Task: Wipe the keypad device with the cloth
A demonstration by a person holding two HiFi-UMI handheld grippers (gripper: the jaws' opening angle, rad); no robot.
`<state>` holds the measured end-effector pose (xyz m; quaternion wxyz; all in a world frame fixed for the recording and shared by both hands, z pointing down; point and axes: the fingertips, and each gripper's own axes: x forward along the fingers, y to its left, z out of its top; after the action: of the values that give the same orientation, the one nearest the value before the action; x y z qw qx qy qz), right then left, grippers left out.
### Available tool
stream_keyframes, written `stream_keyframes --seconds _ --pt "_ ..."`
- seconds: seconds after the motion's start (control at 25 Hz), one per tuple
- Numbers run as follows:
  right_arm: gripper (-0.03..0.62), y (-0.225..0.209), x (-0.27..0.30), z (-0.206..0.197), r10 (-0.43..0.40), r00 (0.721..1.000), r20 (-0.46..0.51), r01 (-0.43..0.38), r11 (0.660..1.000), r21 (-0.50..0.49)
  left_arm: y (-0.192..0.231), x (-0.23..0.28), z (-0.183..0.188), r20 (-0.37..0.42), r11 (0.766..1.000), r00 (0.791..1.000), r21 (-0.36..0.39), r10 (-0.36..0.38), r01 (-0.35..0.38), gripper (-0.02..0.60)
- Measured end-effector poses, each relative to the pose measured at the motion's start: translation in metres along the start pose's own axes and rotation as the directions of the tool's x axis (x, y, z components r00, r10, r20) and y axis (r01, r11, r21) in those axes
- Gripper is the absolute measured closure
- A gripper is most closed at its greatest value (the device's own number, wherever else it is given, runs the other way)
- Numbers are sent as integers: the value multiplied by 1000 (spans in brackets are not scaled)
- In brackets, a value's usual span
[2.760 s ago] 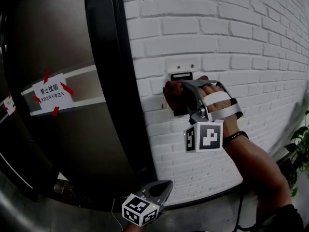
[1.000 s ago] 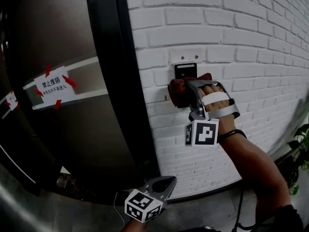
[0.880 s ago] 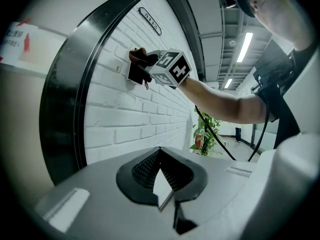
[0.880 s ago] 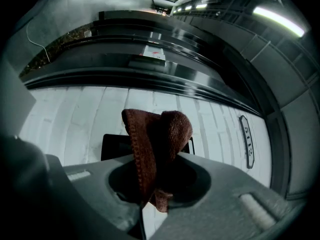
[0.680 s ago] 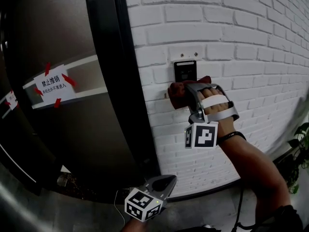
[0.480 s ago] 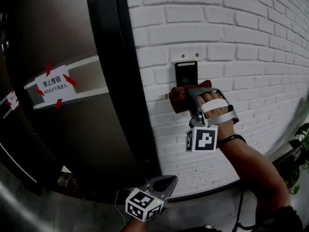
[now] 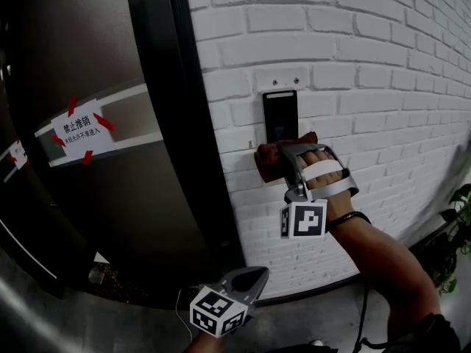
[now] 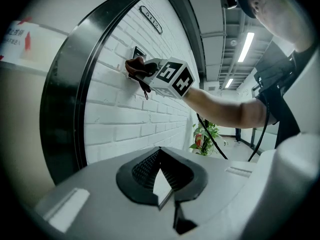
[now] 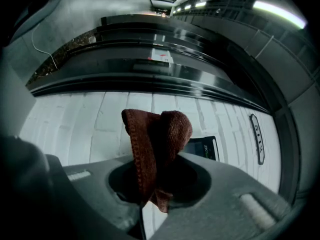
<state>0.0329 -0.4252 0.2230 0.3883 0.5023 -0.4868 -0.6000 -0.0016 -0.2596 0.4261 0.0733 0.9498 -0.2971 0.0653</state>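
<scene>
The black keypad device (image 7: 280, 116) hangs on the white brick wall (image 7: 368, 72). A red-brown cloth (image 7: 272, 158) is bunched against the wall at the keypad's lower edge, with my right gripper (image 7: 283, 157) shut on it. In the right gripper view the cloth (image 9: 157, 136) sticks up from between the jaws and hides part of the keypad (image 9: 203, 148). My left gripper (image 7: 254, 276) hangs low near the floor, shut, with nothing between its jaws. The left gripper view shows the left gripper (image 8: 160, 171), and far off the cloth (image 8: 135, 68) and the keypad (image 8: 139, 51).
A black curved door frame (image 7: 158, 123) stands left of the keypad. Beyond it is a dark door with a taped paper notice (image 7: 77, 131). A small white plate (image 7: 280, 78) sits above the keypad. A potted plant (image 7: 460, 204) stands at the far right.
My right gripper has slid down the wall with the cloth, from over the keypad's face to its lower edge, so more of the keypad shows. The left gripper has not moved.
</scene>
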Motion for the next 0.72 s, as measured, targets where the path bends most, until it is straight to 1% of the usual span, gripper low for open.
stream_keyframes --seconds 0.2,0.32,0.44,0.64,0.72 --pt "545 11 -2 -1 16 1000 -4 -16 1000 -8 -1 -1 -3 -6 1000 1000 -9 -4 4 565" --pt "545 15 -3 0 21 1000 -4 -21 1000 -3 1 -1 -2 1 1000 1000 -2 3 -3 565" --pt "545 23 -5 1 45 999 -4 -45 999 -3 2 -2 -2 1 1000 1000 1 6 -6 565" --pt "545 26 -5 1 55 998 -7 -55 998 11 4 -6 -4 -4 1000 1000 -6 4 -4 565" --pt "545 26 -5 1 47 999 -12 -47 999 5 6 -9 -4 -2 1000 1000 -3 5 -5 565"
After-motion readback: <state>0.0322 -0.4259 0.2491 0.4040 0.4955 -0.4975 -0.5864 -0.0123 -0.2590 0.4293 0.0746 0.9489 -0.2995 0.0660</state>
